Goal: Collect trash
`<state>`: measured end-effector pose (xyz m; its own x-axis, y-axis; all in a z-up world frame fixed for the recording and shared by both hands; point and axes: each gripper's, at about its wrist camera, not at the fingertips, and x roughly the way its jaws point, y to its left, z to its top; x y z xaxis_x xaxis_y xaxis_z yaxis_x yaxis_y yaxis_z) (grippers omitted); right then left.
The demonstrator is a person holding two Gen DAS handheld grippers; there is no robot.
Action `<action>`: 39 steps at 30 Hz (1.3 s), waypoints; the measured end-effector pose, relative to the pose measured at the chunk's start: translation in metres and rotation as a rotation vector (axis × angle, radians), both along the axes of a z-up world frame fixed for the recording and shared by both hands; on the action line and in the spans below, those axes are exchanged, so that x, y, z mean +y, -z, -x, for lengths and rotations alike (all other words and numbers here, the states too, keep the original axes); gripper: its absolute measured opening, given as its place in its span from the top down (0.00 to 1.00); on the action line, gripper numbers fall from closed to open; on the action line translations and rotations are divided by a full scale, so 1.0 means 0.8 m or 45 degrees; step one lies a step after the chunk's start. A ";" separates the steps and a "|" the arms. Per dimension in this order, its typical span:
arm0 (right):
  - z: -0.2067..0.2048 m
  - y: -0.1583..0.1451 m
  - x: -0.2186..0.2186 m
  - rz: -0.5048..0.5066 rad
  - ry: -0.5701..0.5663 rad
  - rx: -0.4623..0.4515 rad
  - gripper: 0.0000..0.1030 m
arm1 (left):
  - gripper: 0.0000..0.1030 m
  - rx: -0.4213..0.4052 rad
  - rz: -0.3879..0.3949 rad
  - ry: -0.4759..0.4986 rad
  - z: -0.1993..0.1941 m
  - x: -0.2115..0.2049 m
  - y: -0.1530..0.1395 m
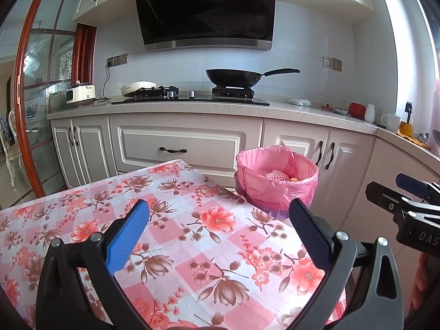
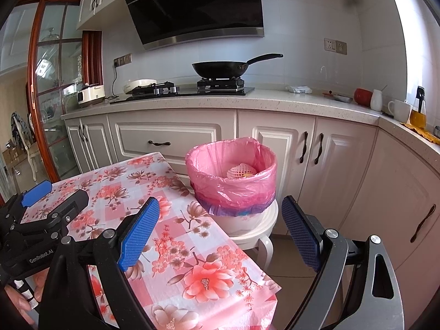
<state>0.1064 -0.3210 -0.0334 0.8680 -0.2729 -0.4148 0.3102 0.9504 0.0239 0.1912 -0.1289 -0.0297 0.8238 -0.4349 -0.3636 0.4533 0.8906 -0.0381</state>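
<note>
A bin with a pink bag (image 1: 277,178) stands just past the table's far right corner; in the right wrist view the bin (image 2: 232,181) sits on a white stool (image 2: 255,225). White foam netting (image 2: 242,171) and something yellow lie inside it. My left gripper (image 1: 218,220) is open and empty above the flowered tablecloth (image 1: 170,220). My right gripper (image 2: 220,220) is open and empty over the table's right edge, short of the bin. Each gripper shows in the other's view: the right one (image 1: 412,206) and the left one (image 2: 41,214). No loose trash shows on the table.
Kitchen cabinets (image 1: 181,148) run behind the table and bin, with a stove and a black wok (image 1: 233,78) on the counter. Cups, a red pot and a bottle (image 2: 418,112) stand at the counter's right. A glass door (image 1: 41,96) is at the left.
</note>
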 end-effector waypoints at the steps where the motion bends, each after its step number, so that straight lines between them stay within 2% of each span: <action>1: 0.000 0.000 0.000 -0.001 0.000 0.000 0.18 | 0.05 0.001 0.000 0.001 0.000 0.000 0.001; 39: -0.002 -0.001 0.002 -0.004 -0.004 0.002 0.18 | 0.05 0.021 -0.002 0.010 -0.003 0.000 0.001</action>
<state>0.1077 -0.3196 -0.0328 0.8681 -0.2690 -0.4171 0.3075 0.9512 0.0264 0.1935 -0.1286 -0.0304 0.8140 -0.4410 -0.3780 0.4599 0.8869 -0.0444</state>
